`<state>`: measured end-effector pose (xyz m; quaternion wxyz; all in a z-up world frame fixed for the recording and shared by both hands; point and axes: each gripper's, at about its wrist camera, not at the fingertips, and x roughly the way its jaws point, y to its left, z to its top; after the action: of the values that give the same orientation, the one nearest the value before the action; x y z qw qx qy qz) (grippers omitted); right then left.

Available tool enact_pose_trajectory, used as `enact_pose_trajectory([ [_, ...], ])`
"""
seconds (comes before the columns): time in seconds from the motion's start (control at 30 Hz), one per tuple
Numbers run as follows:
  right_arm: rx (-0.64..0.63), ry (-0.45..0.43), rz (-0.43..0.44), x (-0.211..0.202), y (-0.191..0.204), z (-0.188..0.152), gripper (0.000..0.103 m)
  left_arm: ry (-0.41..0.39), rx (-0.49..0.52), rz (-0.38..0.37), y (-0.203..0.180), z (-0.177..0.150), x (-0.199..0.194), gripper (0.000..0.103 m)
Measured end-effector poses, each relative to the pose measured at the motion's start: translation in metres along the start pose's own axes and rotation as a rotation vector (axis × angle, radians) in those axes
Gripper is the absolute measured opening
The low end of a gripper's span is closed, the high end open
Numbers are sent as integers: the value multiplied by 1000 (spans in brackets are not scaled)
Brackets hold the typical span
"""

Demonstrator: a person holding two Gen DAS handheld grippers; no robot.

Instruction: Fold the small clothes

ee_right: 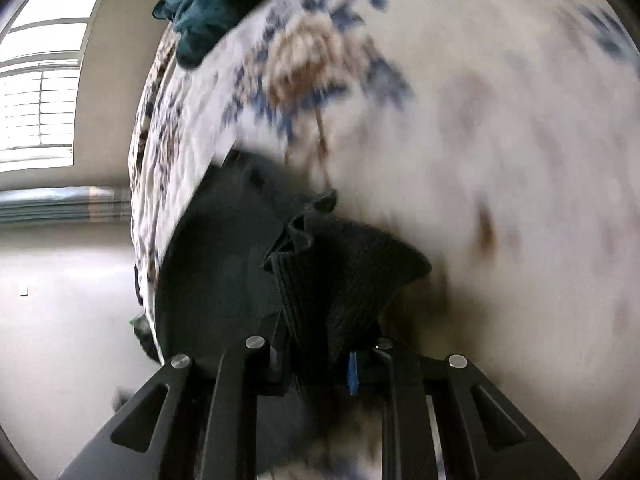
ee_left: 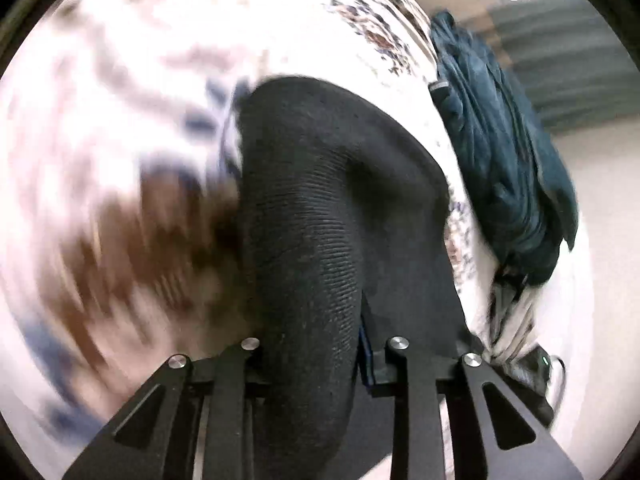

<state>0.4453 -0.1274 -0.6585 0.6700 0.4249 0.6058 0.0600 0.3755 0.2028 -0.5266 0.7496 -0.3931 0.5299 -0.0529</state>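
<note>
A black knit sock [ee_left: 312, 200] with a ribbed band runs up from my left gripper [ee_left: 320, 356], whose jaws are shut on its near end. In the right wrist view the sock's crumpled ribbed cuff [ee_right: 352, 272] sits pinched in my right gripper [ee_right: 324, 354], lifted just above the bedspread. A smoother dark cloth [ee_right: 212, 256] lies beside the sock toward the bed's edge; what it is I cannot tell. The pads of both grippers are hidden by the fabric.
The floral white, brown and blue bedspread [ee_left: 120, 128] [ee_right: 500, 120] fills both views, blurred. A bunched teal garment [ee_left: 504, 168] [ee_right: 196, 8] lies at the bed's edge. Pale floor [ee_right: 60, 312] and a window [ee_right: 40, 100] lie beyond. A small black device with a cable [ee_left: 540, 364] sits near the edge.
</note>
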Motion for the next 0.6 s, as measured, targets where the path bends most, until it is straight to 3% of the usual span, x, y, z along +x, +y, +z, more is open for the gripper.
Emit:
enact_pose_trajectory([
  [0.07, 5, 55, -37, 8, -5, -16, 22, 79, 62, 84, 4, 22, 7, 44],
  [0.1, 5, 71, -67, 8, -9, -19, 32, 99, 79, 127, 4, 23, 8, 52],
  [0.13, 15, 65, -92, 4, -11, -21, 39, 107, 99, 158, 4, 23, 6, 54],
  [0.23, 61, -7, -142, -26, -18, -26, 41, 55, 122, 235, -4, 11, -15, 56],
  [0.37, 41, -113, -94, -56, -6, -20, 41, -64, 65, 356, -2, -28, -51, 60],
  [0.47, -3, -87, -99, -45, 5, -12, 41, -91, -17, 457, 13, -63, -64, 60],
  [0.5, -22, -69, -136, -34, 9, -6, 41, -91, -41, 497, 22, -77, -66, 60],
  [0.6, -50, -20, -206, -10, 13, 1, 41, -42, -109, 566, 49, -109, -59, 60],
])
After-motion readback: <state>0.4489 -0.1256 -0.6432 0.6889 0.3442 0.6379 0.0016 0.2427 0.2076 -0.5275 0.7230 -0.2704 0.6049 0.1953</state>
